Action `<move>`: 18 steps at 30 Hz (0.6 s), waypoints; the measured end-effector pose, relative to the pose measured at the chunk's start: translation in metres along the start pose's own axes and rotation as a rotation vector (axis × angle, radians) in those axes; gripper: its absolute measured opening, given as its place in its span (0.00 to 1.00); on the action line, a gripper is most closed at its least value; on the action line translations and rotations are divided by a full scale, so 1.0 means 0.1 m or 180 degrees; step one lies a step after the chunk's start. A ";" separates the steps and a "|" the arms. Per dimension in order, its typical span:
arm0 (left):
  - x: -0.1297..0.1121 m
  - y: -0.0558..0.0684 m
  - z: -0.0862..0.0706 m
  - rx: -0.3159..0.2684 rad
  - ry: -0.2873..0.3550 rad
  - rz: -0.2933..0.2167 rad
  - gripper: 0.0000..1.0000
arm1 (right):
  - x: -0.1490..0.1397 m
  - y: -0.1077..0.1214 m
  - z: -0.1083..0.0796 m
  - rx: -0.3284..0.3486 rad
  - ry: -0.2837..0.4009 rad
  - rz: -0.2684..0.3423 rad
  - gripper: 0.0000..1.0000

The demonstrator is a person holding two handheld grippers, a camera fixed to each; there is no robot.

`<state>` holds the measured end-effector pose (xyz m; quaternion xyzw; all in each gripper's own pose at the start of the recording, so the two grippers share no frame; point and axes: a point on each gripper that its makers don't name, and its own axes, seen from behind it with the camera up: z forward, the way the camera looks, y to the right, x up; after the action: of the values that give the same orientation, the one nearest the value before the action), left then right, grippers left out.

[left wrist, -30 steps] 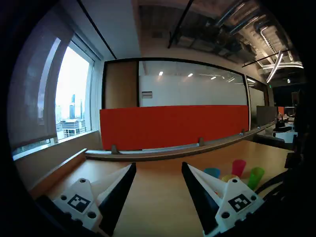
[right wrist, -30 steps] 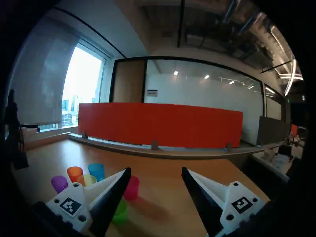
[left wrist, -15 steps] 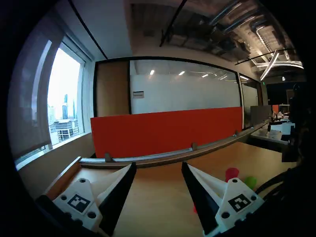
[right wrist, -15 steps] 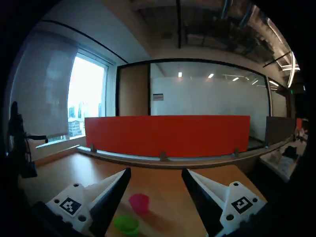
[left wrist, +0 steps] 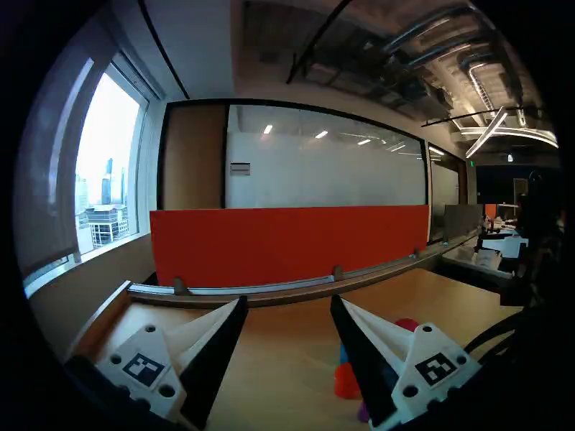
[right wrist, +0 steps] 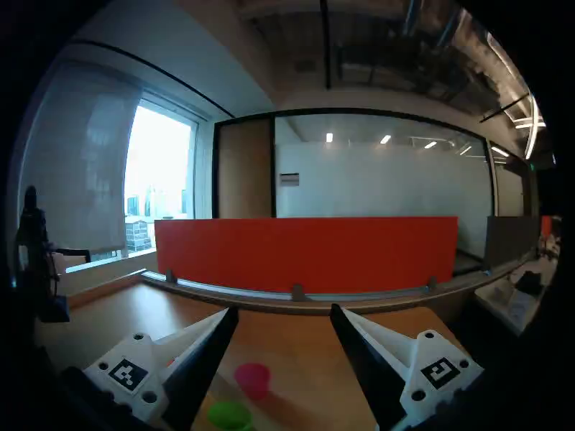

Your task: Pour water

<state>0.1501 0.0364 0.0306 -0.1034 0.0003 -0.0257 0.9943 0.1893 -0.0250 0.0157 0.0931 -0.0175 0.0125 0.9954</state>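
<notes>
Orange partition screen (left wrist: 287, 241): it stands upright along the far edge, well behind everything that matters here.

Long pale wooden tabletop (right wrist: 305, 352): bare wood lies straight ahead of both tools, and the cups sit low and near.

Left tongs (left wrist: 287, 300): they are spread wide with nothing between them and held level above the wood. To my eye the step is the approach, so they should tip down toward the cups low on their right side before closing.

Right tongs (right wrist: 284, 310): these gape wide too, empty, and look over the cups rather than at them. They should come down until one cup sits squarely between the fingers and take it at mid-wall, upright, so nothing spills early.

Pink plastic cup (right wrist: 253, 377): upright, just ahead of the right tongs and nearer their left finger.

Green plastic cup (right wrist: 230, 415): upright, just beside the pink one and closer in.

Red-orange plastic cup (left wrist: 346, 381): it is half hidden by the left tongs' right finger.

Contents: I cannot tell whether any cup holds water.
</notes>
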 end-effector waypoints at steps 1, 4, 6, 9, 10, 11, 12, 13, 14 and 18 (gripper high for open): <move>0.01 0.02 0.00 -0.0040 0.0013 -0.0020 0.85 | -0.01 0.00 0.00 0.0016 -0.0007 0.0008 0.99; 0.03 0.08 -0.01 -0.0151 0.0036 -0.0066 0.85 | 0.00 0.01 0.00 0.0072 -0.0014 0.0014 0.99; 0.04 0.12 -0.01 -0.0215 0.0034 -0.0078 0.85 | 0.02 0.00 0.00 0.0123 -0.0008 0.0001 0.99; 0.03 0.15 -0.01 -0.0301 0.0009 -0.0066 0.85 | 0.05 -0.05 -0.01 0.0230 0.0008 -0.0035 0.99; 0.03 0.17 -0.02 -0.0333 0.0002 -0.0060 0.85 | 0.06 -0.07 -0.02 0.0276 0.0007 -0.0048 0.99; 0.02 0.18 -0.02 -0.0365 -0.0005 -0.0053 0.85 | 0.07 -0.09 -0.02 0.0322 0.0006 -0.0061 0.99; 0.02 0.20 -0.02 -0.0405 -0.0007 -0.0049 0.85 | 0.08 -0.12 -0.03 0.0380 0.0003 -0.0078 0.99; 0.03 0.23 -0.03 -0.0443 -0.0006 -0.0047 0.85 | 0.09 -0.16 -0.04 0.0434 0.0001 -0.0094 0.99; 0.03 0.25 -0.03 -0.0482 -0.0005 -0.0045 0.85 | 0.09 -0.19 -0.05 0.0488 -0.0002 -0.0110 0.99; 0.05 0.33 -0.04 -0.0627 -0.0009 -0.0050 0.85 | 0.13 -0.35 -0.09 0.0715 -0.0005 -0.0210 0.99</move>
<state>0.1566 0.0671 0.0200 -0.2007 0.0006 -0.0332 0.9791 0.2034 -0.0573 0.0009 0.2046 -0.0137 -0.0185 0.9786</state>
